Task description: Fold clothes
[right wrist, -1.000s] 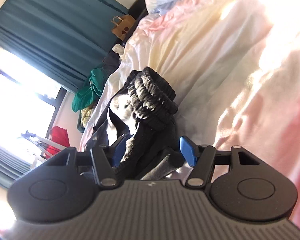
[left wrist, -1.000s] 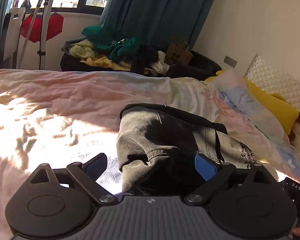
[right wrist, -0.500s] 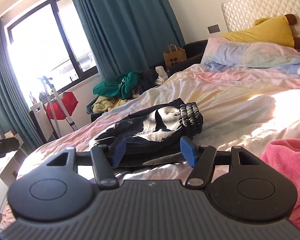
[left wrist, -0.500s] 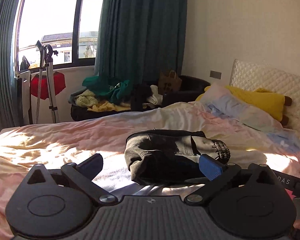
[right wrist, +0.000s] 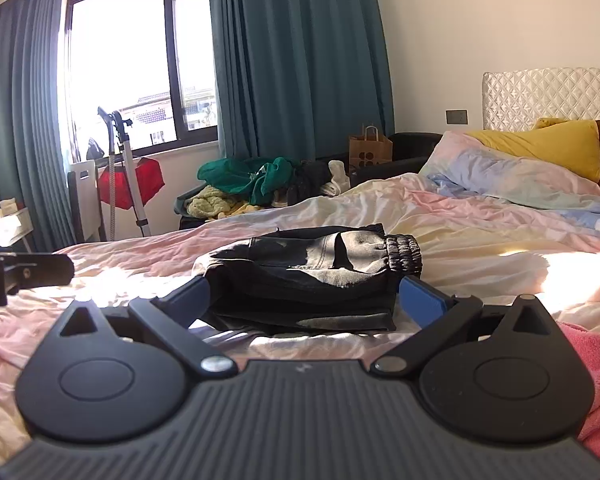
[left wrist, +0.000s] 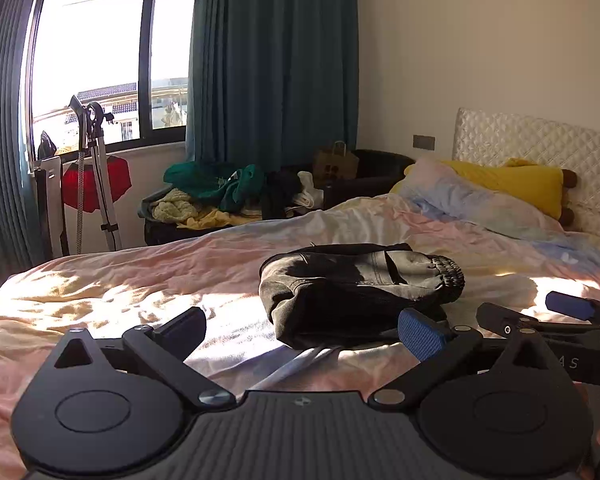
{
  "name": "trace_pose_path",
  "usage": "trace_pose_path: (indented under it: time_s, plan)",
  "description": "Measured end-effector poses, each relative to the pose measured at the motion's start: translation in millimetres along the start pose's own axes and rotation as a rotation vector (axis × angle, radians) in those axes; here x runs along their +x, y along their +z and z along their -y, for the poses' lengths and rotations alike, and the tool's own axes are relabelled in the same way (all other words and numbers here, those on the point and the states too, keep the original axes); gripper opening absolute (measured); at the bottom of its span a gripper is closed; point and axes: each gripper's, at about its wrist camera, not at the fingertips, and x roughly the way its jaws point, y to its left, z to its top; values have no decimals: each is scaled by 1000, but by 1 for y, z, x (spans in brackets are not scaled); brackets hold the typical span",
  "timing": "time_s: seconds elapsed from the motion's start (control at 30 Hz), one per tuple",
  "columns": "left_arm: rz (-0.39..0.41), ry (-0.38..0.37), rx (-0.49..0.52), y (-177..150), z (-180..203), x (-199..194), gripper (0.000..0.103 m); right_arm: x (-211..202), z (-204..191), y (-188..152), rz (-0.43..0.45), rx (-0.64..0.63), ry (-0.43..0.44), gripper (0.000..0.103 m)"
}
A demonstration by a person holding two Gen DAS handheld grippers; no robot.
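folded dark grey trousers w/ ribbed waistband [left wrist: 356,288] lie on crumpled pastel bedsheet [left wrist: 140,280]; left gripper [left wrist: 302,330] & right gripper [right wrist: 305,300] both spread wide, holding nothing, just short of garment

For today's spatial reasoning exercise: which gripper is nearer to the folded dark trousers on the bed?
Right. The right gripper has its open fingers flanking the folded dark trousers. The left gripper sits back, mostly left of them, also open.

Strong daylight from the window [left wrist: 88,60] blows out the glass and patches of your bedspread [right wrist: 500,264], casting hard shadows; fisheye curvature bends both views' edges.
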Motion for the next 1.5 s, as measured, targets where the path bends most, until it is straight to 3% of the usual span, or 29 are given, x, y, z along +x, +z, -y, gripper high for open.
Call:
trace_pose_path:
  time_s: [0.17,0.7,1.1,1.5]
  plan:
    - [-23,5,-28,-9,-7,11,103,17,-3,-8,-54,29,-10,103]
    - [-32,60,-7,-16,-11,14,103,13,-6,-9,-33,7,-40,103]
    - [-35,68,13,-19,-8,12,103,11,-3,-8,-26,26,-6,103]
    - [-33,70,-18,-20,-16,9,103,11,-9,-9,-13,-9,-43,103]
